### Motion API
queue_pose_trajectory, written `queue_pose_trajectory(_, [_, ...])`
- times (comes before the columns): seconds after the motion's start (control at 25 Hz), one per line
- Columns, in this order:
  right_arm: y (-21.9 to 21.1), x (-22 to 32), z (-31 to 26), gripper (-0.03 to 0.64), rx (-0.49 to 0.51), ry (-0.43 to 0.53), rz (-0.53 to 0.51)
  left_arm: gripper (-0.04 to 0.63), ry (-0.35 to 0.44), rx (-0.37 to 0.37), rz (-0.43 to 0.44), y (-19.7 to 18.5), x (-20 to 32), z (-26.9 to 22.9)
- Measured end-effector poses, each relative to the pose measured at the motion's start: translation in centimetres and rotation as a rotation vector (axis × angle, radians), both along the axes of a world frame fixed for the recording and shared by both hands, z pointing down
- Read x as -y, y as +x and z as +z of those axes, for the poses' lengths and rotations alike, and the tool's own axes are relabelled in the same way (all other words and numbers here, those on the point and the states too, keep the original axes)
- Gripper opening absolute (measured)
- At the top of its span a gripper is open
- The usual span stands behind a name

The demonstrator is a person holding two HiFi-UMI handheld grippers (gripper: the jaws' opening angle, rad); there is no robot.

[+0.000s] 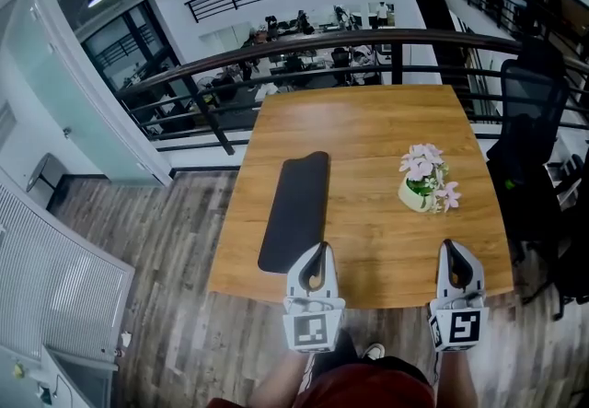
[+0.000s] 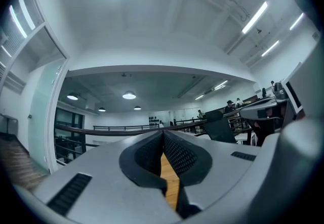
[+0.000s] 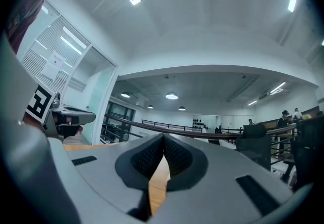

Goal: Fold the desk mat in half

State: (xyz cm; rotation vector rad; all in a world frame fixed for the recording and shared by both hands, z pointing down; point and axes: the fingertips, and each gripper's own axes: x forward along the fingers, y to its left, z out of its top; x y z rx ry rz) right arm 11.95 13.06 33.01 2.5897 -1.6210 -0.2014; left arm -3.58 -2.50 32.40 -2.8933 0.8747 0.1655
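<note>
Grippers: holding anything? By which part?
Nothing held. Left gripper and right gripper are shut and empty; the mat lies on the table.

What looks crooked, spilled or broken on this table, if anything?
Nothing much. The dark desk mat lies flat along the left side of the table, and only its far end looks slightly uneven. The flower pot stands upright, and nothing is spilled or visibly broken.

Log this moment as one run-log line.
left gripper: shut, empty | right gripper: shut, empty | desk mat: flat on table, not gripped | flower pot: right of mat
</note>
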Motion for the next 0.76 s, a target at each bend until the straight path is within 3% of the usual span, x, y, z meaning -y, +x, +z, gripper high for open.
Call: queue_pose_trajectory(0.76, [1.0,-1.1,0.5,0.009,-0.007,-0.027,0.028,0.020,-0.005,0.019,0.031,1.5,-0.7,0.5])
